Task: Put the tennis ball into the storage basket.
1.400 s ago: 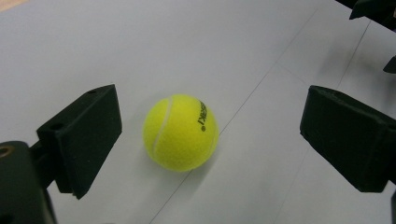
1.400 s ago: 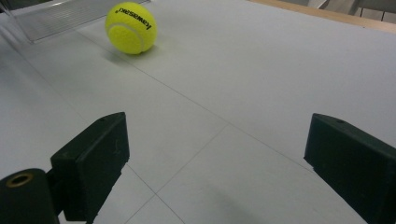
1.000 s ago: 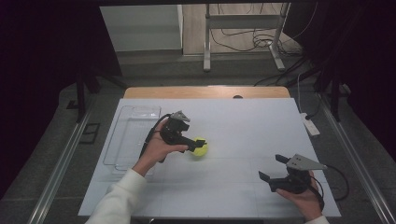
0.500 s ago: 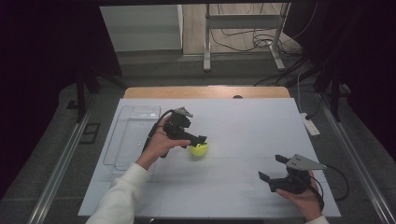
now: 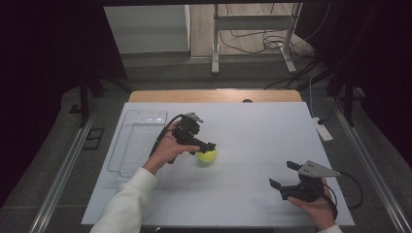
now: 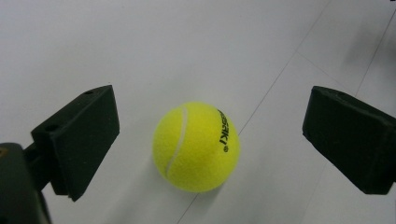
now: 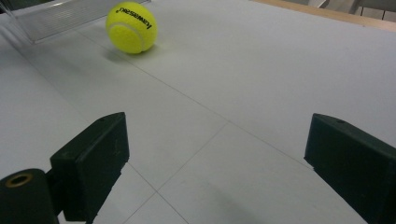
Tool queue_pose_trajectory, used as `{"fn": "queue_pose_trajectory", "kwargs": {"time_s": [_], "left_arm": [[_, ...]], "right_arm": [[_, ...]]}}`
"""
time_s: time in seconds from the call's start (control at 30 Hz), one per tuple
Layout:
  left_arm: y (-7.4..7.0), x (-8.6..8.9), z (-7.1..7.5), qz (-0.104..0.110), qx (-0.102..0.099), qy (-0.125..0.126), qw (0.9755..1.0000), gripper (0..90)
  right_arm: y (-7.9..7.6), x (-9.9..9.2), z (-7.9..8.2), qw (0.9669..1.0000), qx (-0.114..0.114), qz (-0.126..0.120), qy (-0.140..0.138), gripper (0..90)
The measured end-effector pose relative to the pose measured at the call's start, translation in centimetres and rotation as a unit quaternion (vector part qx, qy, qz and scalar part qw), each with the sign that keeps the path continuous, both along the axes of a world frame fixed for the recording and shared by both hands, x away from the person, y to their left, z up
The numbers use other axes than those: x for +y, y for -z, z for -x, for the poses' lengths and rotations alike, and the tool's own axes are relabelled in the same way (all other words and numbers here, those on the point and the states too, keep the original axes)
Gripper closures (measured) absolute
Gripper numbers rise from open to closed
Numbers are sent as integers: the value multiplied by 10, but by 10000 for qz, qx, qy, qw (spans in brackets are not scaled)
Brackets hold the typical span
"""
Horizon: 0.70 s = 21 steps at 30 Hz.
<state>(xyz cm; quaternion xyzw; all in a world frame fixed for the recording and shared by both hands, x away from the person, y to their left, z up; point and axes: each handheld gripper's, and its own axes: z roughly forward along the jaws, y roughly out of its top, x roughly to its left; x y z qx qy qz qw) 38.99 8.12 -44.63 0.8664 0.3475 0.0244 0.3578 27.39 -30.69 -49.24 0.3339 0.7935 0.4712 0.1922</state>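
Ball: round yellow fuzzy tennis ball (image 6: 196, 147) sits on white table (image 5: 252, 131), between spread jaws, untouched.
Left gripper (image 5: 210, 145): just been opening, wide.
Right gripper (image 5: 284, 175): wide, empty.
Danger: bumped ball rolls away.

The yellow tennis ball (image 7: 131, 27) bears black lettering that reads "kawasaki", seen upside down.

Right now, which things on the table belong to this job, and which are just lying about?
In the job:
- tennis ball, resting on the table between the open jaws, untouched
- left gripper, its jaws just opening

Lying about:
- clear tray, empty, at the table's left
- right gripper, open, holding nothing
- white power strip, off the table's right edge
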Motion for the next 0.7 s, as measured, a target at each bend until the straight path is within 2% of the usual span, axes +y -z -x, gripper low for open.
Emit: {"fn": "queue_pose_trajectory", "kwargs": {"time_s": [0.17, 0.4, 0.53, 0.7], "left_arm": [[1, -4, 0, -45, 44, 28, 10000, 51], [6, -10, -2, -225, 112, 64, 9997, 42], [10, -12, -6, -298, 214, 34, 9993, 30], [18, -18, -8, -527, 295, 39, 9982, 23]], "right_arm": [[0, 0, 0, 10000, -4, -1, -6, 67], [0, 1, 1, 10000, 2, -8, -16, 67], [1, 0, 0, 10000, 16, 2, -17, 67], [1, 1, 0, 10000, 15, 13, -34, 67]]}}
